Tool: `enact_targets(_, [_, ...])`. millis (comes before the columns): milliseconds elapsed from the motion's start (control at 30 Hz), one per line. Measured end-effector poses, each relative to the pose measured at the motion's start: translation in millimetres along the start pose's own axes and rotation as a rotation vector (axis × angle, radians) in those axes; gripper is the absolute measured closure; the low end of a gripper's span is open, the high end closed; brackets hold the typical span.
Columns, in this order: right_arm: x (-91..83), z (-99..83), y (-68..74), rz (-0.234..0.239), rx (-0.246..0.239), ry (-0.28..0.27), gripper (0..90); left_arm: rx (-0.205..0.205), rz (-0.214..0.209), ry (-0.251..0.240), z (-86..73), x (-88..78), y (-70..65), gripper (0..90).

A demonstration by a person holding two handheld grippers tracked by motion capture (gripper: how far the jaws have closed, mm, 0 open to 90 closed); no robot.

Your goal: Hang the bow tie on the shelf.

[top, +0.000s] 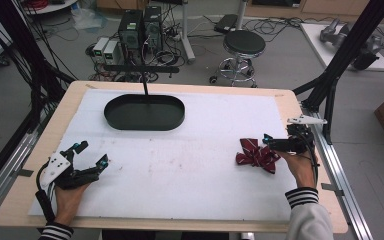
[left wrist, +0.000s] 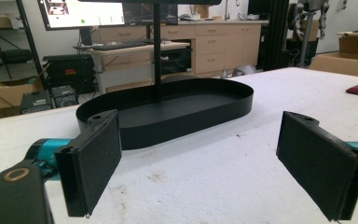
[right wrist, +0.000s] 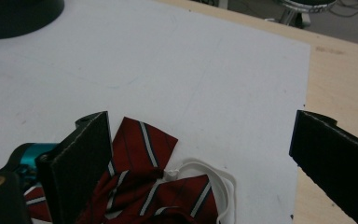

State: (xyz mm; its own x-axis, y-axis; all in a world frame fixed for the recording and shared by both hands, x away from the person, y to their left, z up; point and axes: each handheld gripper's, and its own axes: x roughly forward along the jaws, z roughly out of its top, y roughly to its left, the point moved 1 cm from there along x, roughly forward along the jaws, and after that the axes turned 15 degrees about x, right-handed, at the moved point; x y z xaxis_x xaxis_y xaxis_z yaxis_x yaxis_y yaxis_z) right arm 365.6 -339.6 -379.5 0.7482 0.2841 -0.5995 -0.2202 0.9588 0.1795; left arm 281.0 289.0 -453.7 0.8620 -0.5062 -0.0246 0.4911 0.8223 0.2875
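Bow tie (right wrist: 154, 186) between right gripper (right wrist: 200, 163) fingers (right wrist: 81, 163) — spread wide, ungripped; left gripper (left wrist: 200, 163) wide, empty.

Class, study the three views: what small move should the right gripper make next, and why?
Probably lower and close on the red striped bow tie. The right gripper is open, the tie lies between its jaws ungripped, and the black tray sits empty.
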Motion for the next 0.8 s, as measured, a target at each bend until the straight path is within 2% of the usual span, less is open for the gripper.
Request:
enact_targets(33, [0.0,0.0,0.0,0.0,0.0,0.0,5.0,0.0,0.0,0.0,0.0,0.0,0.0,14.3])
enact_targets(67, [2.7,1.5,-1.9,-0.006,-0.002,0.023,10.2,0.0,0.0,0.0,0.0,0.0,0.0,14.3])
enact_targets(167, [4.6,2.1,-3.2,-0.022,-0.024,0.031,15.6,-0.001,-0.001,-0.001,0.0,0.0,0.1,14.3])
enact_targets(333, [9.4,-0.2,-7.5,-0.02,0.013,0.075,16.9,-0.005,-0.002,-0.001,-0.1,0.2,0.3,14.3])
enact_targets(367, [12.4,-1.6,-12.0,-0.037,0.037,0.098,19.3,-0.004,-0.002,-0.001,-0.1,0.2,0.2,14.3])
enact_targets(400, [13.4,-1.9,-14.4,-0.032,0.045,0.111,23.4,-0.004,-0.002,-0.001,-0.1,0.1,0.2,14.3])
enact_targets(567, [19.3,-3.4,-21.7,-0.05,0.051,0.16,29.1,-0.002,-0.002,0.001,-0.2,-0.1,0.7,14.3])
enact_targets(600, [22.1,-3.9,-23.9,-0.053,0.049,0.184,34.7,-0.003,-0.003,0.002,-0.2,0.0,0.7,14.3])
enact_targets(667, [24.5,-3.9,-24.8,-0.063,0.049,0.199,37.9,-0.004,-0.004,0.001,-0.2,0.1,0.5,14.3])
enact_targets(800, [29.1,-4.0,-26.6,-0.091,0.042,0.243,41.6,-0.002,-0.003,0.001,-0.2,-0.2,0.8,14.3])
